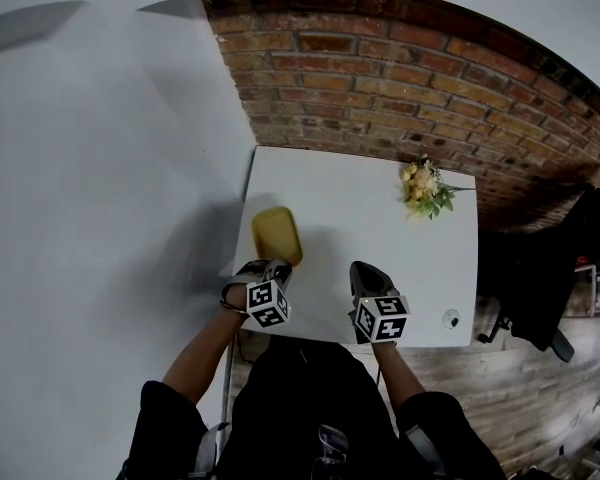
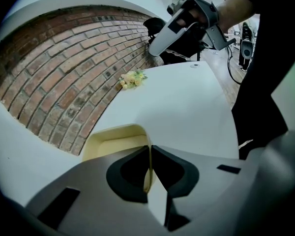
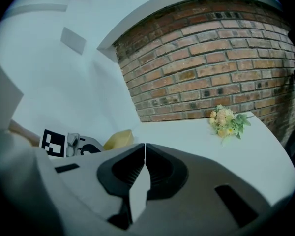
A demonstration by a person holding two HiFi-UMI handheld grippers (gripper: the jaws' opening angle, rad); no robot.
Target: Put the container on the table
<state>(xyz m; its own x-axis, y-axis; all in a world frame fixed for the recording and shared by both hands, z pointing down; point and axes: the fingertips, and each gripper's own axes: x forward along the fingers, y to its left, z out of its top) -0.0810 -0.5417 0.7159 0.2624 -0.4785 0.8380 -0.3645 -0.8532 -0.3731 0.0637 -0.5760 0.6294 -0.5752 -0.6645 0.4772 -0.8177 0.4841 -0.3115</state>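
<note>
Closest in, the person's forearms reach out of dark sleeves [image 1: 170,418] and each hand holds a gripper over the near edge of the white table [image 1: 360,228]. The left gripper [image 1: 270,268] has its fingers [image 2: 169,168] clamped shut on the near wall of the yellow container [image 1: 276,234], and you can see a thin strip of that yellow rim pinched right between them. The container is open-topped and sits at the near left part of the table, close to the left edge, though I honestly can't tell if its bottom is touching the tabletop or hanging just above it. The right gripper [image 1: 365,268] is just to the right of the container, not touching it, with its fingers pressed together on nothing. Farther back, toward the far right of the table, there's a little bunch of yellowish flowers [image 1: 425,188] lying near the brick wall [image 1: 400,78]. A plain white wall [image 1: 100,168] runs along the left side.
</note>
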